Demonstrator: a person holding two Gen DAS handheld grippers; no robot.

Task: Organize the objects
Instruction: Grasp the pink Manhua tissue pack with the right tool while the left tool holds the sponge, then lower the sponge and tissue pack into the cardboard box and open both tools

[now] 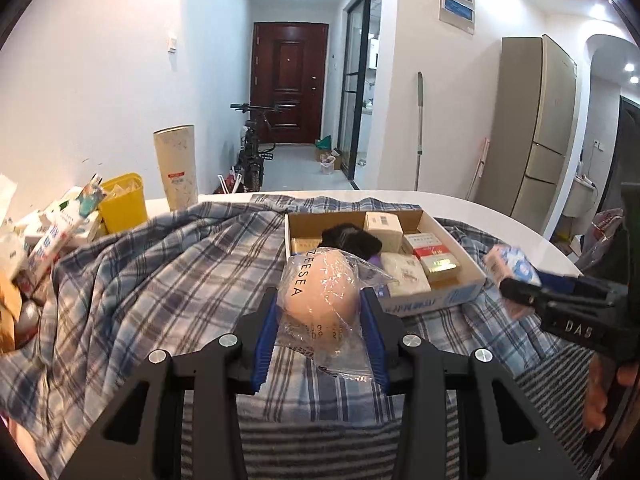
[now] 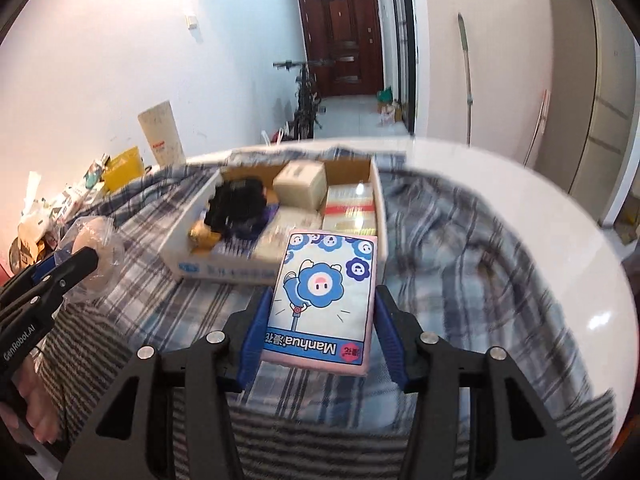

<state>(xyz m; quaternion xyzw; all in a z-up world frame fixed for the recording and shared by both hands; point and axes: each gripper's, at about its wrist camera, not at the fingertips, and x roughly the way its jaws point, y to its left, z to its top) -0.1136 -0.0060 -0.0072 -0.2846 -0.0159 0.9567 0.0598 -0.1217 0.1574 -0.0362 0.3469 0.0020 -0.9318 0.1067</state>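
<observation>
My left gripper is shut on a peach makeup sponge in a clear plastic bag, held above the plaid cloth. My right gripper is shut on a pink tissue pack printed with blue cartoon flowers, lifted in front of a shallow cardboard box. The box holds several small cartons and a black item. In the left wrist view the tissue pack shows at the right of the box. In the right wrist view the sponge shows at the left.
A yellow container, a tall white cylinder and a pile of packages crowd the table's left end. The white tabletop shows past the cloth on the right. A hand holds the right gripper's handle.
</observation>
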